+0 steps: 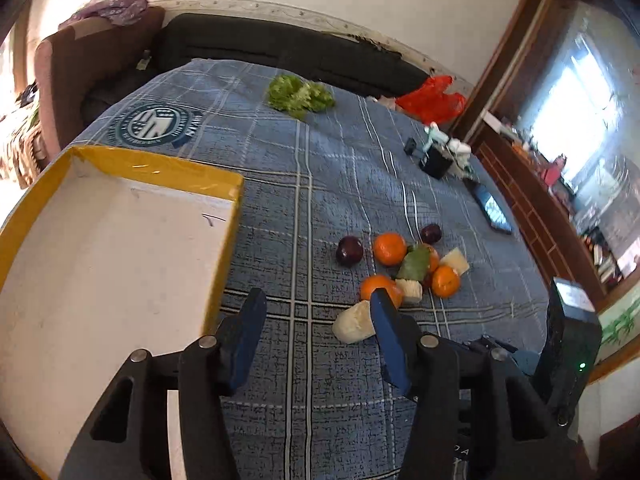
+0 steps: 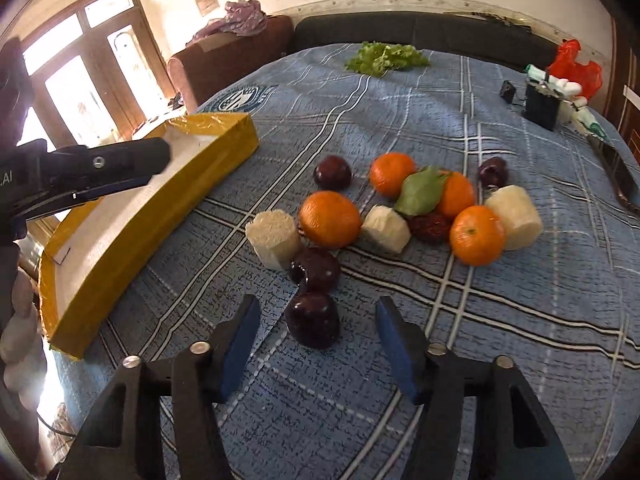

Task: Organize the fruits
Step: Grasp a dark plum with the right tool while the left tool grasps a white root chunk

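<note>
Fruits lie in a cluster on the blue plaid cloth: several oranges (image 2: 329, 219), dark plums (image 2: 313, 320), pale sugarcane chunks (image 2: 273, 238) and a green leaf (image 2: 420, 192). My right gripper (image 2: 316, 312) is open, its fingers on either side of the nearest plum, without touching it. My left gripper (image 1: 316, 304) is open and empty, above the cloth between the yellow-edged white box (image 1: 100, 248) and the fruit cluster (image 1: 390, 248). It also shows in the right wrist view (image 2: 100, 168) over the box (image 2: 160, 216).
Green lettuce (image 2: 386, 58) lies at the far side. A black box with small white items (image 2: 542, 106), a phone (image 1: 494, 210) and a red bag (image 2: 576, 66) are at the right. A sofa and an armchair stand behind the table.
</note>
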The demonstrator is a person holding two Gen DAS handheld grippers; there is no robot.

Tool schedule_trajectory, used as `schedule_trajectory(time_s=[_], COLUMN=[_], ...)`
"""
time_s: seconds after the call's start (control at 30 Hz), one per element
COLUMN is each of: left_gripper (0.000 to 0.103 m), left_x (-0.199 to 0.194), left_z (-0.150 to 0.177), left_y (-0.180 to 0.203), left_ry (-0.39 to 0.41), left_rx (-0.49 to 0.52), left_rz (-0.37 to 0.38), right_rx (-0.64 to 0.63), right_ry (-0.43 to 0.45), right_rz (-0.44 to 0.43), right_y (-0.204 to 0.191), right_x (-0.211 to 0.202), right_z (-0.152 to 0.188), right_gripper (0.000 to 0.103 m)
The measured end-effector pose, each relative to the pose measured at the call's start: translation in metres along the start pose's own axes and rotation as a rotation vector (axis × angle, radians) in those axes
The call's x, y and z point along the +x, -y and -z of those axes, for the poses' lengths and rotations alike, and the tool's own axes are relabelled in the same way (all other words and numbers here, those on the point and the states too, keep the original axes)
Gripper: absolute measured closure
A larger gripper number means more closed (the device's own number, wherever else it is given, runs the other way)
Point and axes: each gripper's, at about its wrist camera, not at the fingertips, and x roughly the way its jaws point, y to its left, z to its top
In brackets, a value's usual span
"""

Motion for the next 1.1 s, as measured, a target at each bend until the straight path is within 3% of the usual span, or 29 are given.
schedule_trajectory(time_s=[0.13, 0.37, 0.53, 0.6, 1.0, 1.1], left_gripper=[0.050, 0.050, 0.049, 0.050, 0.053, 0.068], left_x=[0.021, 0.047, 0.054, 0.058, 0.062, 0.063], left_z=[0.006, 0.014, 0.014, 0.015, 0.014, 0.012], left_y=[0.012, 0.030, 0.032, 0.035, 0.028, 0.027], left_ry=[-0.041, -0.086, -0.092, -0.110, -0.124, -0.119], left_rx=[0.055, 0.166, 0.193, 0.216, 0.188, 0.162], left_rz=[0.006, 0.004, 0.052, 0.038, 0.051, 0.093], right_rx=[-0.002, 0.001, 0.036, 0.048, 0.058, 0.054], right_ry=[0.011, 0.017, 0.017, 0.012, 0.011, 0.010], right_rz=[-0.031, -0.019, -0.022, -0.025, -0.029, -0.022], right_y=[0.000, 0.004, 0.016, 0.019, 0.017, 0.015], right_x=[0.002, -0.014, -0.020, -0.020, -0.023, -0.023], right_z=[0.000, 0.011, 0.015, 0.015, 0.019, 0.020], right_gripper=[0.072, 0.072, 0.072, 0.072, 0.072, 0.072])
